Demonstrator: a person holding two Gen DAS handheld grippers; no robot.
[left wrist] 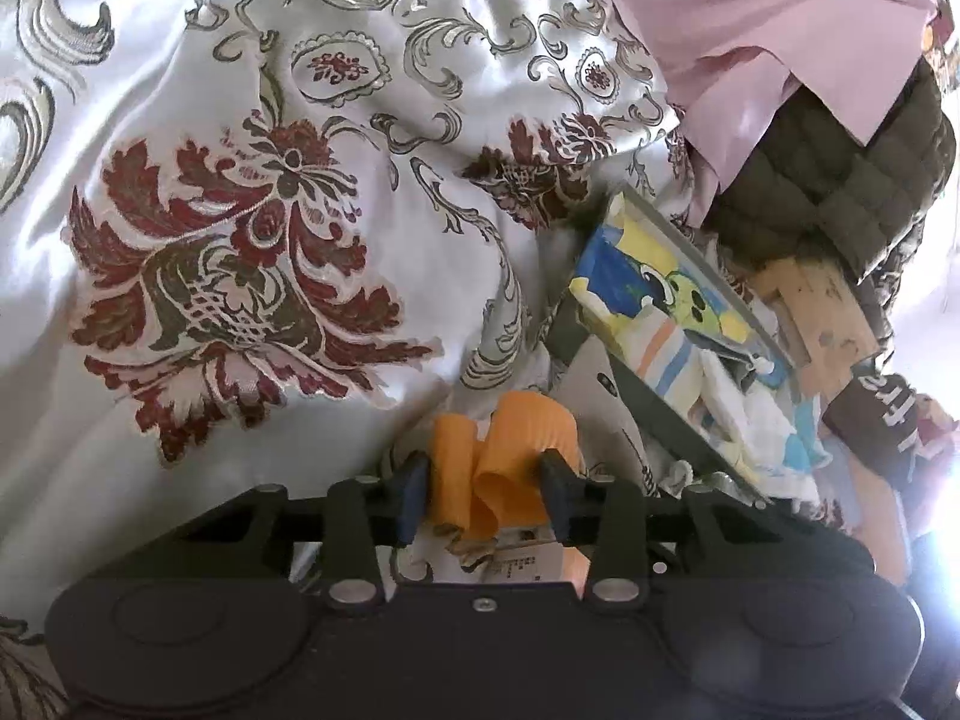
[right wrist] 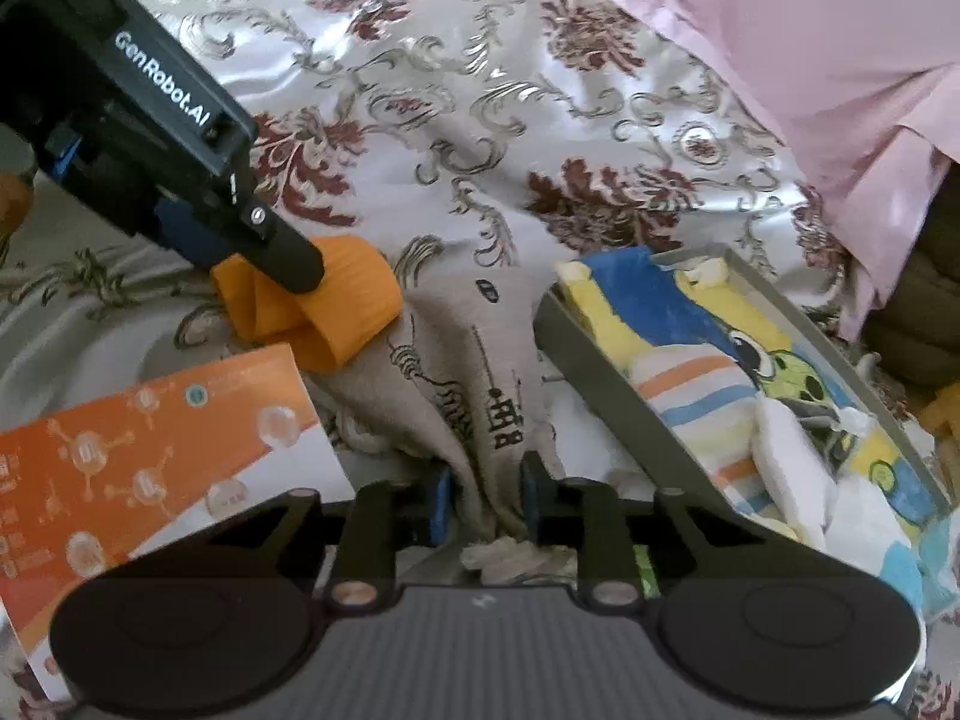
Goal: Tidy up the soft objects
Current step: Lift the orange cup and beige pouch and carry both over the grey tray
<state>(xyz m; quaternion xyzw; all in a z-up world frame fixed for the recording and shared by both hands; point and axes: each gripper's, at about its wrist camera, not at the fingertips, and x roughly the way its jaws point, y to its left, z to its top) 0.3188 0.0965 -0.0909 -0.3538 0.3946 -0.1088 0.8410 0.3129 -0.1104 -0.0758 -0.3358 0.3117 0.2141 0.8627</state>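
Note:
My left gripper (left wrist: 483, 480) is shut on a crumpled orange cloth (left wrist: 510, 450); the same cloth (right wrist: 348, 300) and left gripper (right wrist: 282, 264) show at upper left of the right wrist view. My right gripper (right wrist: 486, 498) is shut on a beige cloth with black printed characters (right wrist: 474, 372), which lies on the bedspread. A grey tray (right wrist: 606, 372) to the right holds folded soft items: a blue-yellow cartoon cloth (right wrist: 708, 312) and a striped sock (right wrist: 696, 396). The tray (left wrist: 666, 414) also shows in the left wrist view.
A silvery bedspread with red floral pattern (left wrist: 270, 210) covers the surface. A pink cloth (right wrist: 810, 60) lies at the back right. An orange-white box (right wrist: 138, 450) sits at left. A dark quilted item (left wrist: 840, 180) and wooden blocks (left wrist: 810, 306) lie beyond the tray.

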